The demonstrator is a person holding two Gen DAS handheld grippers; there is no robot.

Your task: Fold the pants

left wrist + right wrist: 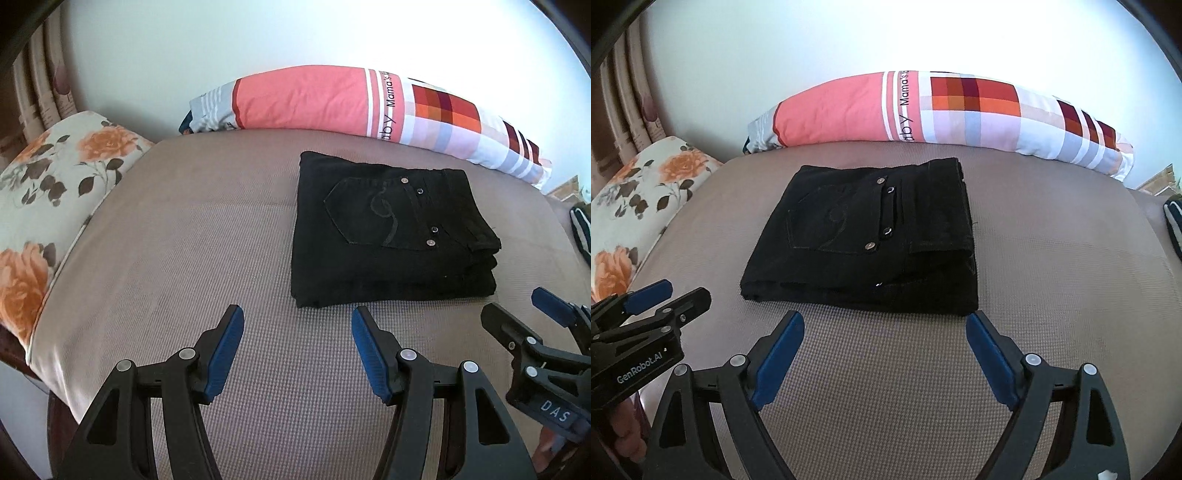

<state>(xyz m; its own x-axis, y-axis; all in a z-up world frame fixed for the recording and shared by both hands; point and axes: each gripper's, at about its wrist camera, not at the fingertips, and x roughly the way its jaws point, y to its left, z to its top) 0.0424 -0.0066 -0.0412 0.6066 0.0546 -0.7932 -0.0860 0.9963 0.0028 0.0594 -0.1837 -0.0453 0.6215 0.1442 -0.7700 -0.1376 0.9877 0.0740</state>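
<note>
My jaws standing released and gripping nothing, left gripper (297, 317) and right gripper (884, 321) hovering apart, black folded jeans (864, 236) lying on the taupe bedsheet (1052, 258), just beyond my fingertips.

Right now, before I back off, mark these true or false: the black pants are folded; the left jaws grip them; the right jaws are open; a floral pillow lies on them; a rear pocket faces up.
1. The black denim pants lie folded in a compact stack: true.
2. The left gripper holds them: false, its jaws are empty.
3. The right gripper is open: true.
4. A pillow lies on the pants: false, the orange-flowered pillow is apart.
5. A rear pocket faces up: true.
</note>
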